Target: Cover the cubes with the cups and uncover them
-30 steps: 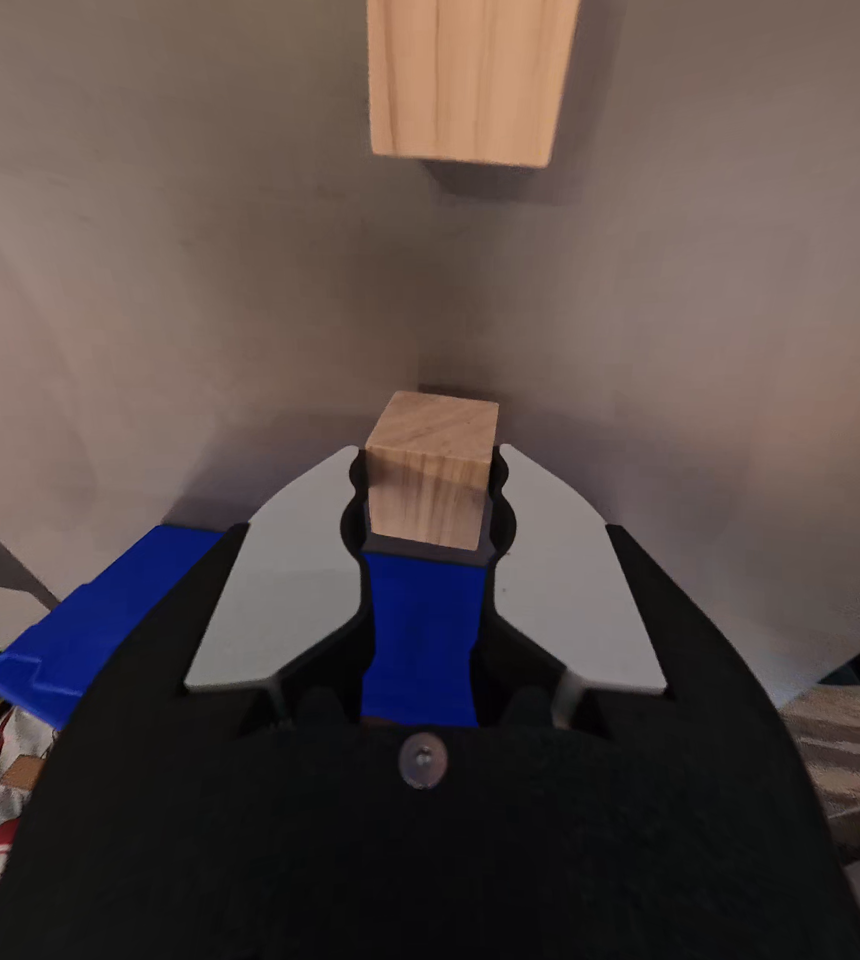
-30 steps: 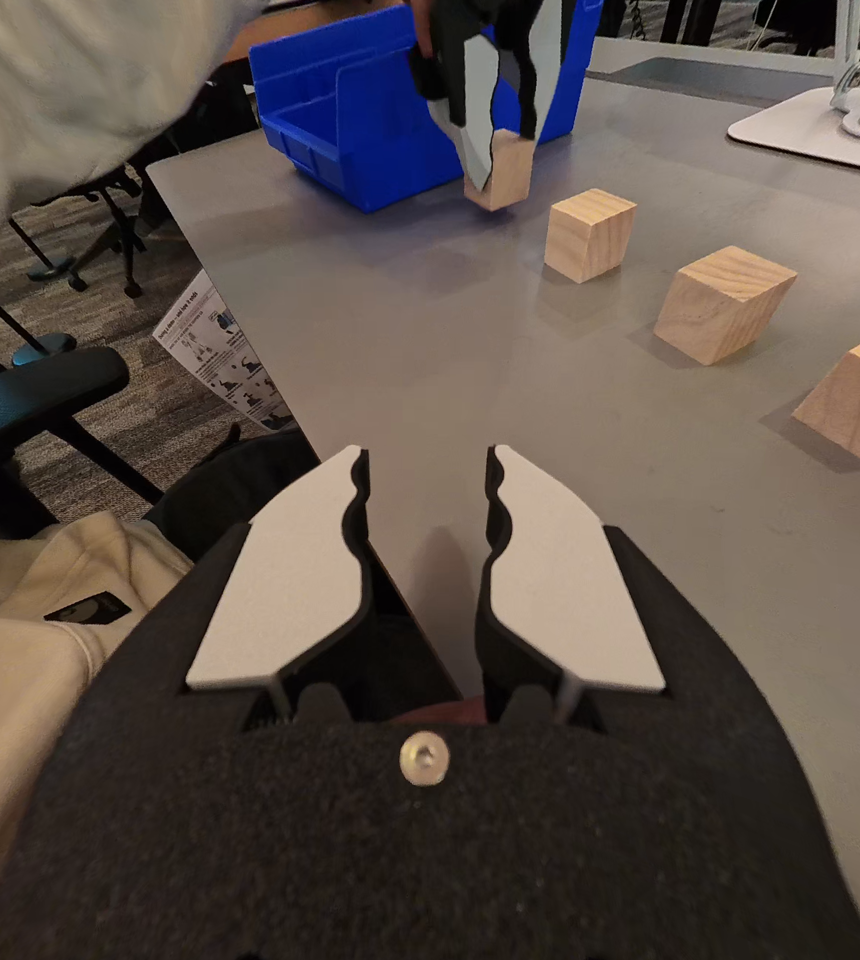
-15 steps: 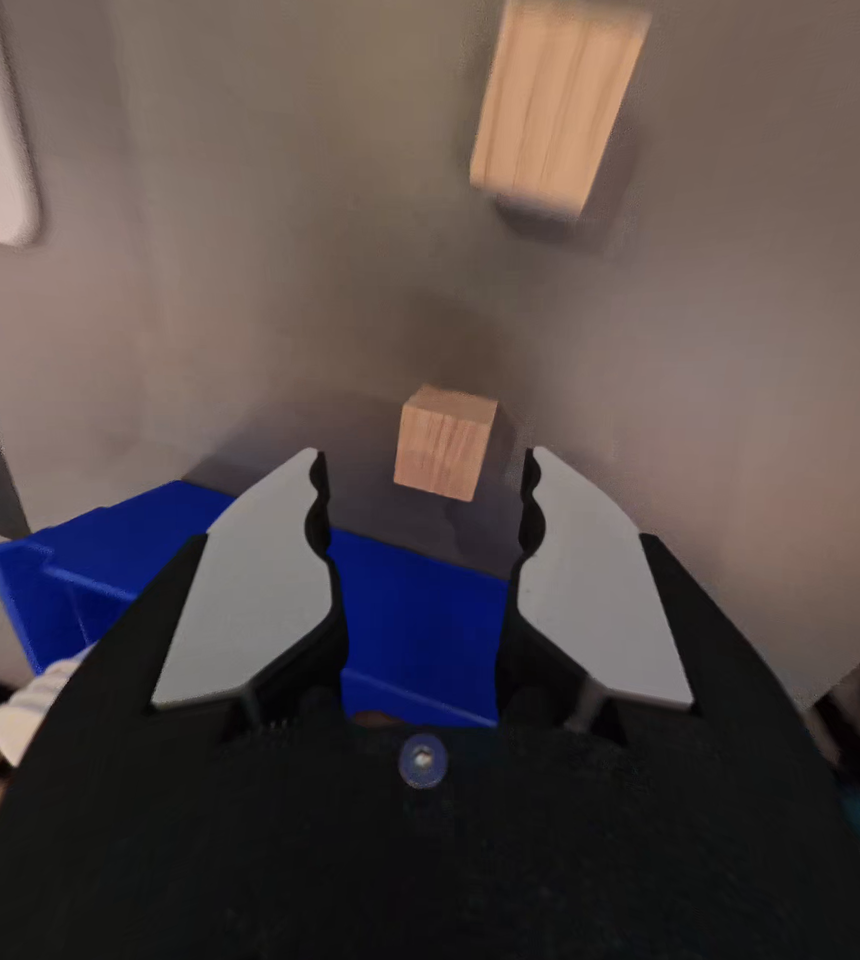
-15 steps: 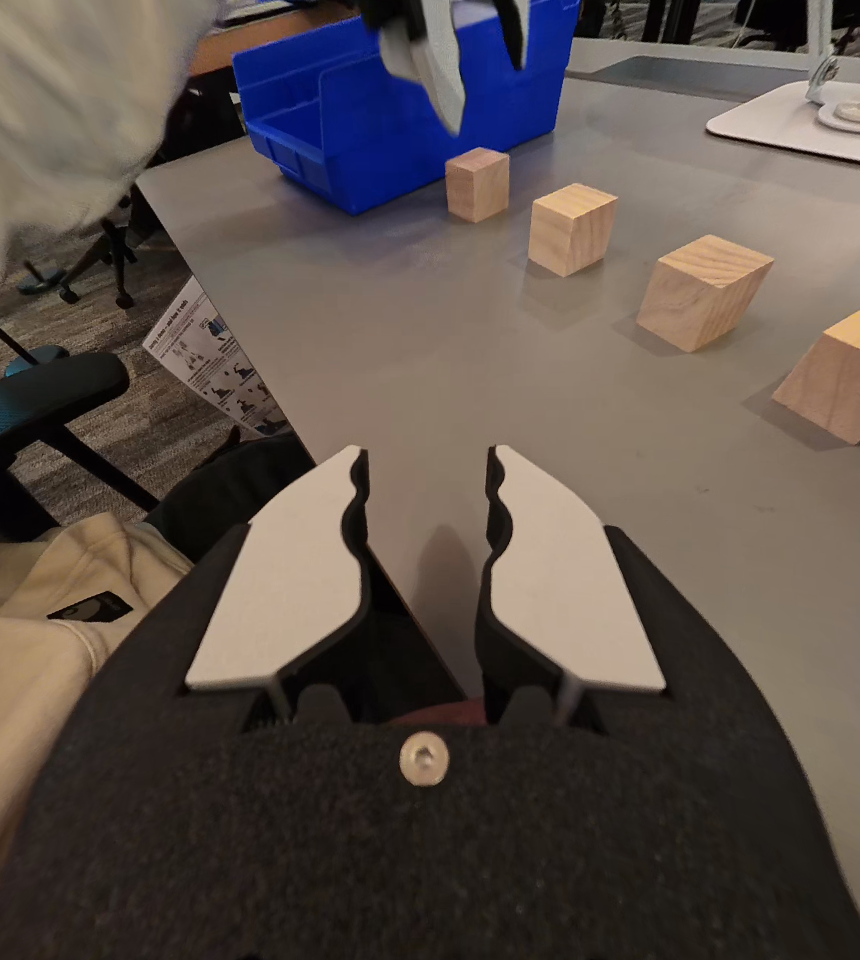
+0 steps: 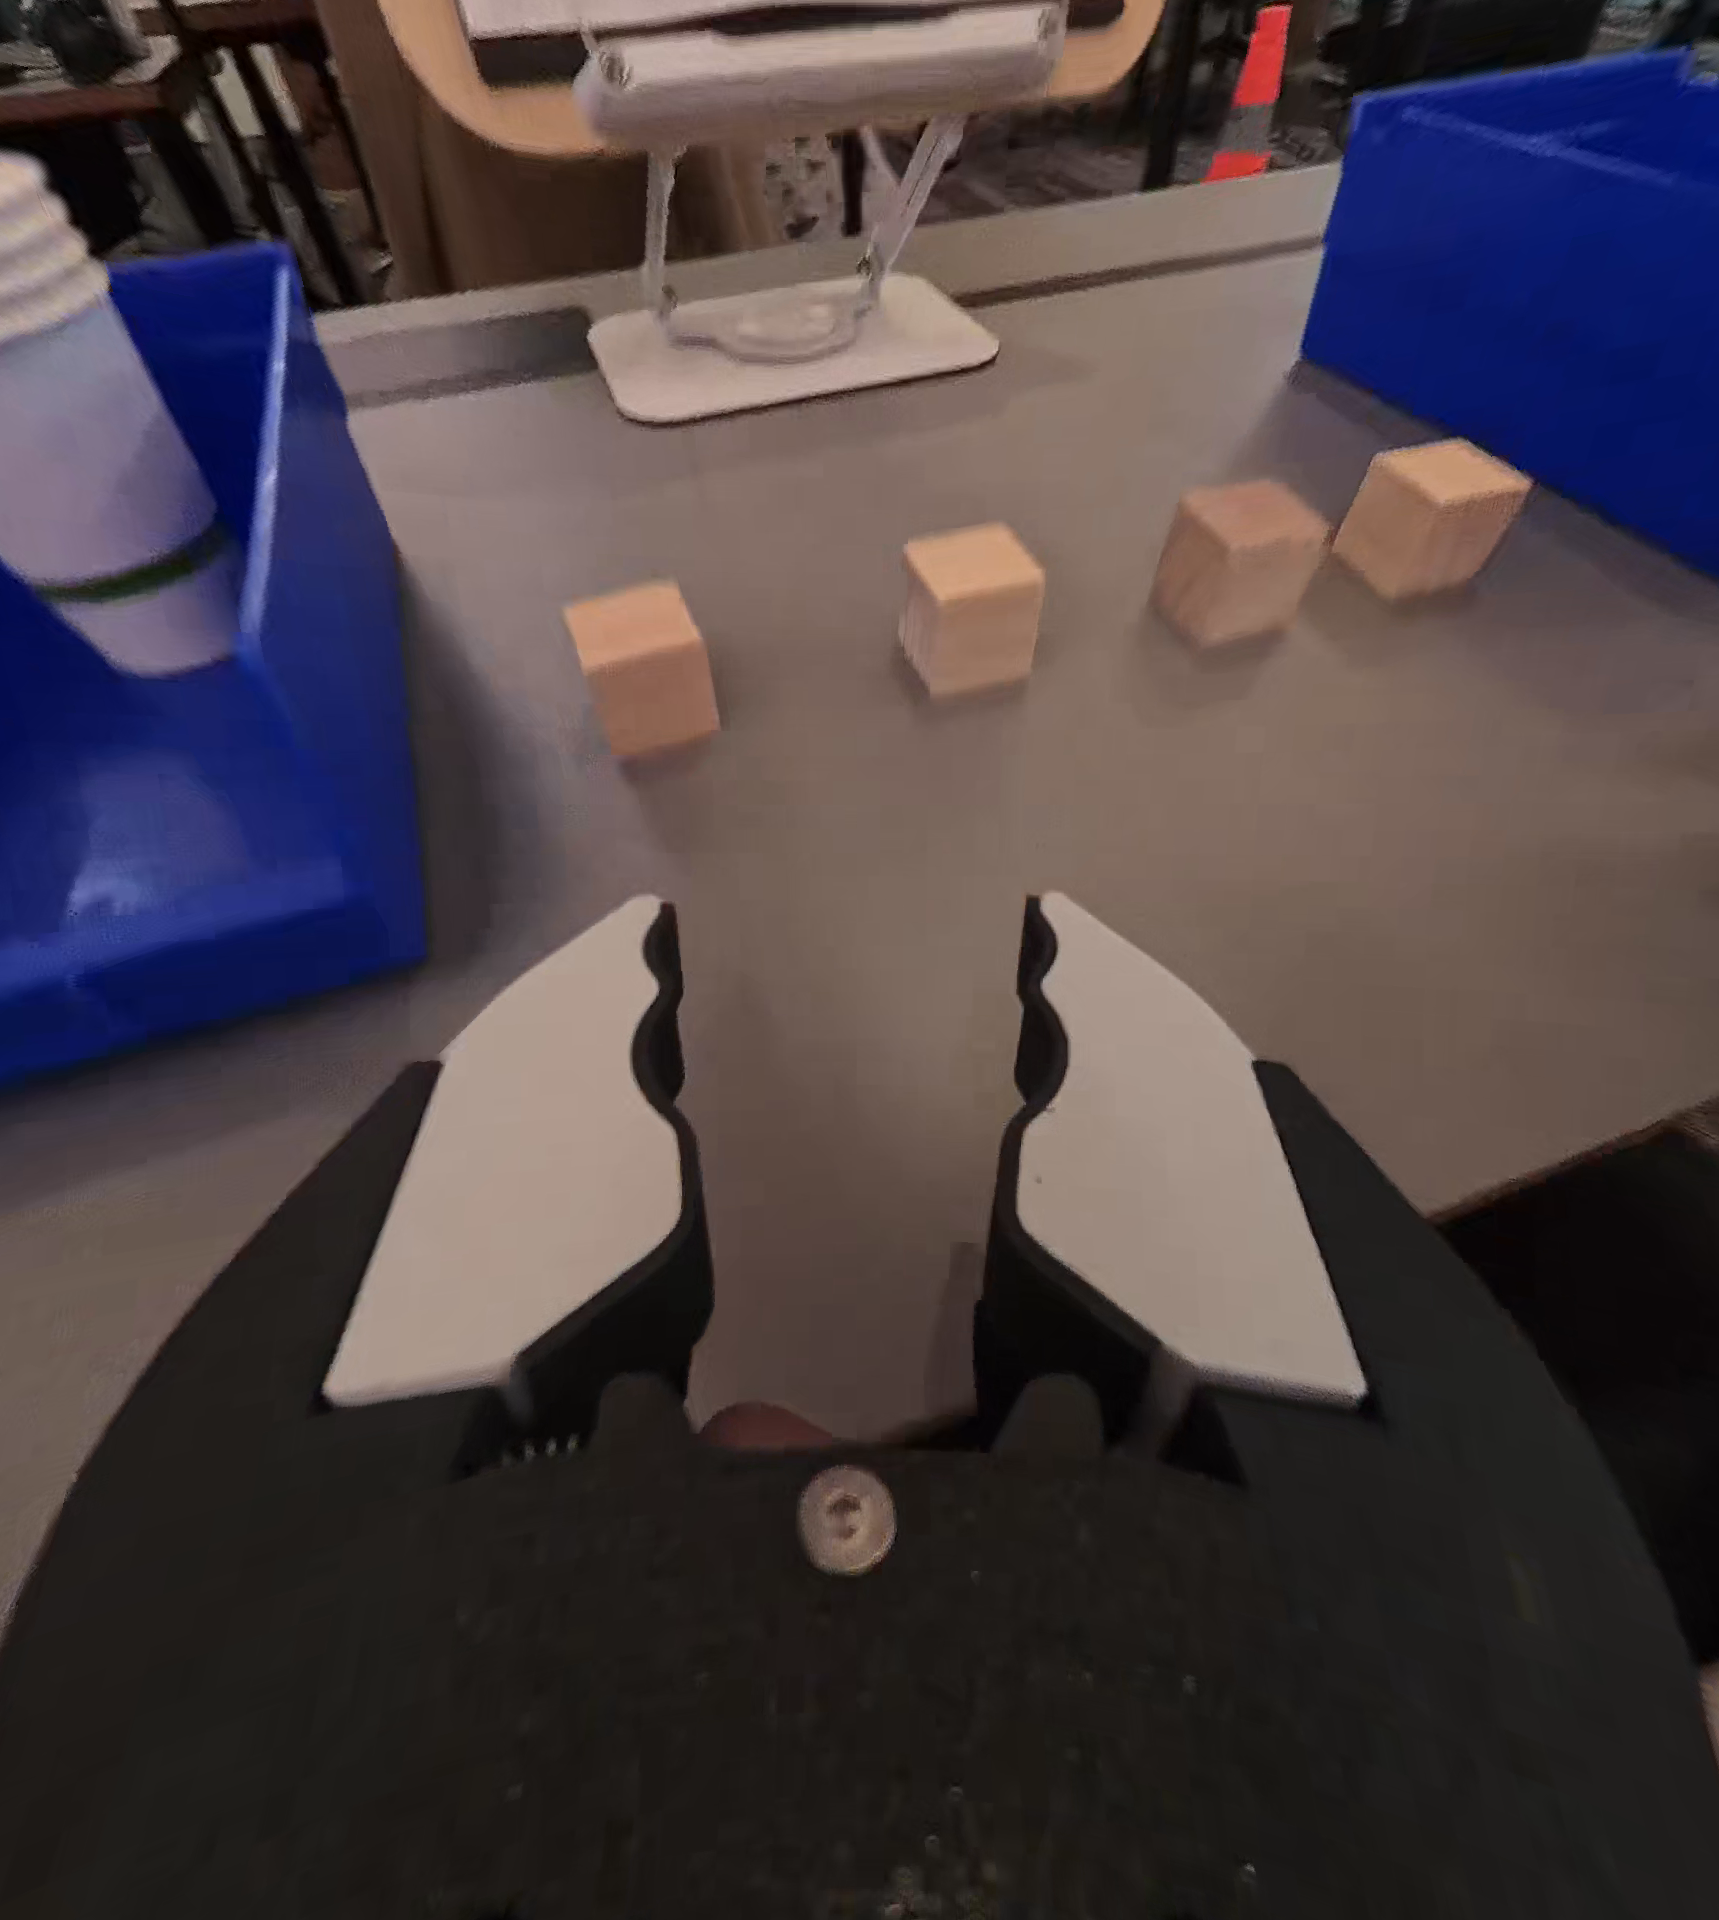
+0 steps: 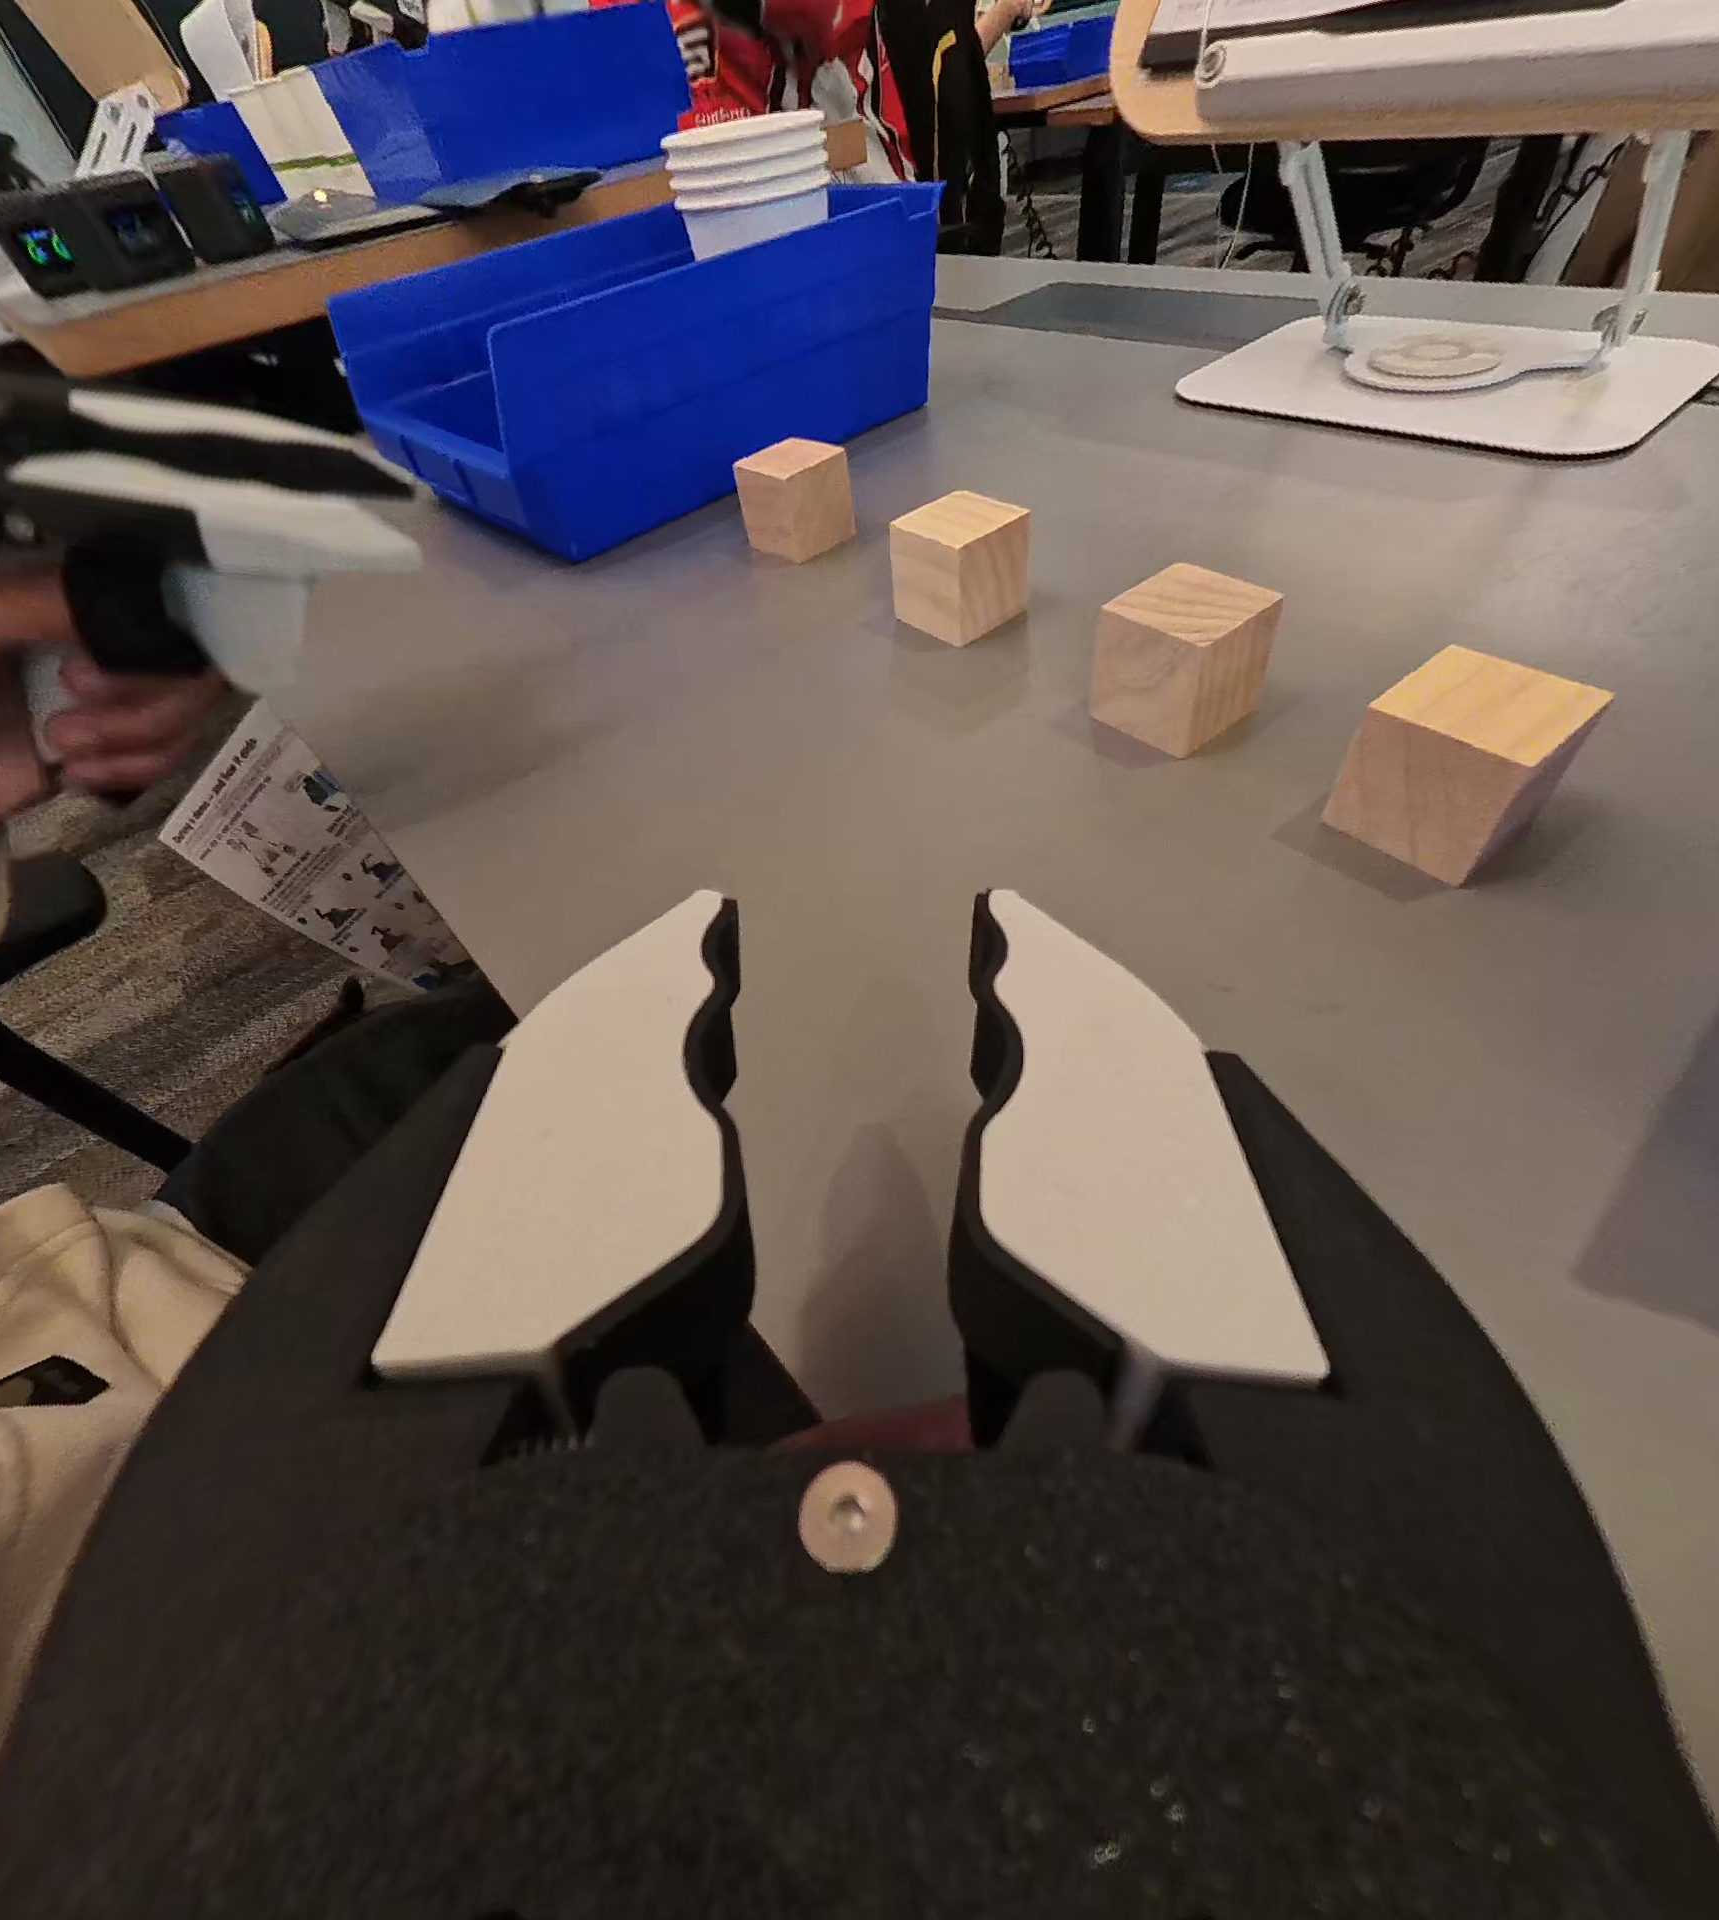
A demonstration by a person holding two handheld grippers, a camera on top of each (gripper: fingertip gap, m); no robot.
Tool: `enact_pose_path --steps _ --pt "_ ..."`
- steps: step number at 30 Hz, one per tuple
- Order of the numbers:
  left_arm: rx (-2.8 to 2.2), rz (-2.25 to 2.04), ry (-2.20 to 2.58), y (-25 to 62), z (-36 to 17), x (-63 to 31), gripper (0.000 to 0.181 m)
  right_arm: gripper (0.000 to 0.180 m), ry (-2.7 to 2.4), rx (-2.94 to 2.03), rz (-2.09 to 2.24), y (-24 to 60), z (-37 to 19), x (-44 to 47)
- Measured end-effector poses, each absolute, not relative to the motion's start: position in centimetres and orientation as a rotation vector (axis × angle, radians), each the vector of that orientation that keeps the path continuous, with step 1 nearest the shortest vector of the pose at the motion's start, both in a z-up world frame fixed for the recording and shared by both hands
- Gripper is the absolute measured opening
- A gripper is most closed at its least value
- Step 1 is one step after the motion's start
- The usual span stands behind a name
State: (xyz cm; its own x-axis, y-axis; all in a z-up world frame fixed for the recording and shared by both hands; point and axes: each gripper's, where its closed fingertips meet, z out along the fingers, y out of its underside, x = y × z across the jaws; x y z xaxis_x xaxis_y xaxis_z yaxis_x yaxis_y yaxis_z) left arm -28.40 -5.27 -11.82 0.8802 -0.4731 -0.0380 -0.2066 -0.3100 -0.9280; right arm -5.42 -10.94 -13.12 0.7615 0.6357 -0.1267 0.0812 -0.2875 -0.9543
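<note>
Blur smears my left gripper (image 6: 211,520) at the right view's edge, though both it and my right gripper (image 6: 853,914) are spread, holding nothing. Four pale wooden cubes (image 6: 959,566) sit uncovered in a row on the grey desk (image 6: 834,748). Stacked white cups (image 6: 751,182) stand half hidden in the blue bin (image 6: 647,384) beside the row's far end.

A grey table (image 6: 834,790) carries four bare wooden cubes in a row: first (image 6: 794,499), second (image 6: 959,566), third (image 6: 1184,658) and fourth (image 6: 1463,762), all apart. A blue bin (image 6: 647,374) sits just beside the first cube, and a white stand base (image 6: 1457,390) lies farther back. Another blue bin (image 5: 1582,301) stands near the row's other end, possibly touching no cube.
</note>
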Motion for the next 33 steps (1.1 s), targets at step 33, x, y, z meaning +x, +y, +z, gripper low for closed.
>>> enact_pose_path --steps 33 --pt "-2.449 0.181 1.537 22.8 -5.5 -41.2 0.030 0.040 -0.677 -1.867 0.635 -11.7 -15.4 -7.5"
